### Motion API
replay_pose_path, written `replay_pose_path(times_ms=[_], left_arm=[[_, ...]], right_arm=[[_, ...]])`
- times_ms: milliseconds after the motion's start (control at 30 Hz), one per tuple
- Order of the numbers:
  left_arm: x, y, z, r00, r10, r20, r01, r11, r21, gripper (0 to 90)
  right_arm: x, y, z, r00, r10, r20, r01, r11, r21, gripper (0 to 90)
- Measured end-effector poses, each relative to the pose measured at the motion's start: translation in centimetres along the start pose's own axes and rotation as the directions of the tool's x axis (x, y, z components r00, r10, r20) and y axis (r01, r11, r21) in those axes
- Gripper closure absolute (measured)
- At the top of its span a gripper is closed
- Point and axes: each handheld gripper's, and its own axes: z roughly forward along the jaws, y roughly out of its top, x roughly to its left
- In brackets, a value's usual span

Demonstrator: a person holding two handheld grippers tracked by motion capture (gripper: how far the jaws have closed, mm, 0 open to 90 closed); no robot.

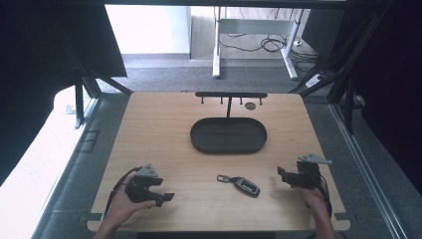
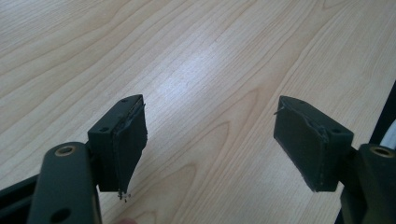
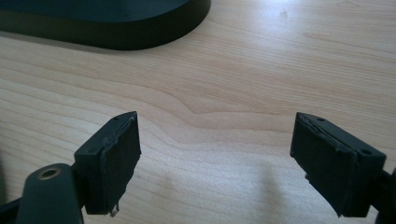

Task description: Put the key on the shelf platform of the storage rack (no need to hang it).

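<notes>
A black car key fob [image 1: 245,184] with a metal key ring [image 1: 224,178] lies on the wooden table [image 1: 164,134] near the front middle. Behind it stands a black oval tray [image 1: 228,135] with a hook rack [image 1: 231,94] rising at its back; the tray's rim [image 3: 116,28] also edges the top of the right gripper view. My left gripper [image 1: 168,197] is at the front left, held in a hand, open with only bare wood between its pads [image 2: 128,140]. My right gripper [image 1: 281,172] is at the front right, open and empty, to the right of the fob.
A small dark disc [image 1: 250,105] lies on the table by the rack's right end. Black frame posts [image 1: 78,102] stand at both table sides. Beyond the far edge are grey carpet, a white desk frame [image 1: 217,45] and loose cables.
</notes>
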Motion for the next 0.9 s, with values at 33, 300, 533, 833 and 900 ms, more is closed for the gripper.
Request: replay_pose_path(times_ms=[33, 300, 533, 833, 900], left_arm=[[0.0, 0.0, 0.0, 1.0000, 0.003, -0.001, -0.003, 1.0000, 0.002, 26.1], [-0.1, 0.0, 0.3, 1.0000, 0.008, 0.004, -0.008, 0.9999, 0.013, 26.1], [0.0, 0.0, -0.2, 1.0000, -0.005, 0.004, 0.005, 1.0000, 0.001, 26.0], [0.2, -0.1, -0.4, 0.9999, -0.017, 0.003, 0.017, 0.9998, -0.006, 26.0], [0.2, -0.1, -0.5, 0.9999, -0.015, 0.003, 0.015, 0.9999, -0.008, 26.0]], right_arm=[[-0.2, -0.1, -0.1, 1.0000, 0.003, -0.001, -0.003, 1.000, -0.006, 17.3], [-0.1, -0.6, 0.1, 0.9995, -0.028, -0.011, 0.028, 0.999, 0.028, 20.0], [0.1, -0.1, -0.3, 0.9971, -0.064, -0.041, 0.066, 0.997, 0.046, 25.4], [0.9, 1.7, -1.2, 0.9880, -0.138, -0.070, 0.141, 0.989, 0.048, 31.3], [1.1, 2.3, -1.5, 0.9829, -0.167, -0.078, 0.171, 0.984, 0.047, 32.5]])
